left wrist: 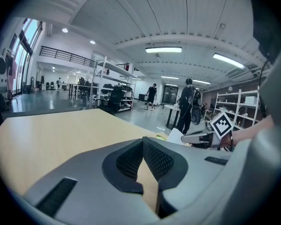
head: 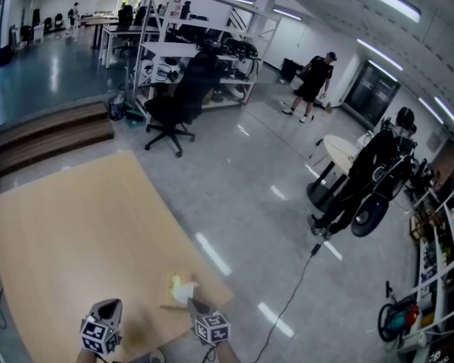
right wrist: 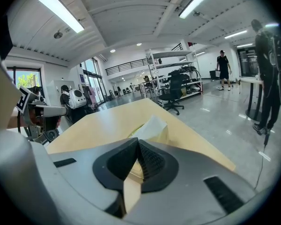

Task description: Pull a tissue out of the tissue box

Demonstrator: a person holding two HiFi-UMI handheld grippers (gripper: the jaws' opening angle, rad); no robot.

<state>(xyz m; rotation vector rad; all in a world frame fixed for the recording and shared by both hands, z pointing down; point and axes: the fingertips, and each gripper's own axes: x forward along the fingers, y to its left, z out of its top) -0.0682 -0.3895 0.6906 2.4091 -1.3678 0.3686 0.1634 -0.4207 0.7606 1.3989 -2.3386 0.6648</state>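
Observation:
A pale yellow tissue box (head: 181, 288) with a white tissue sticking out of its top sits near the front right corner of the wooden table (head: 76, 233). In the right gripper view the tissue (right wrist: 151, 125) rises just beyond my right gripper (right wrist: 138, 143), whose jaws meet at the tips with nothing between them. In the head view my right gripper (head: 191, 303) is just in front of the box. My left gripper (head: 110, 307) hovers over the table to the left, apart from the box. Its jaws (left wrist: 143, 142) touch at the tips and hold nothing.
The table's right edge (head: 200, 255) runs close beside the box, with grey floor beyond. A cable (head: 287, 301) lies on the floor to the right. A black office chair (head: 178, 104), wooden steps (head: 53, 131) and a distant person (head: 312, 82) are far back.

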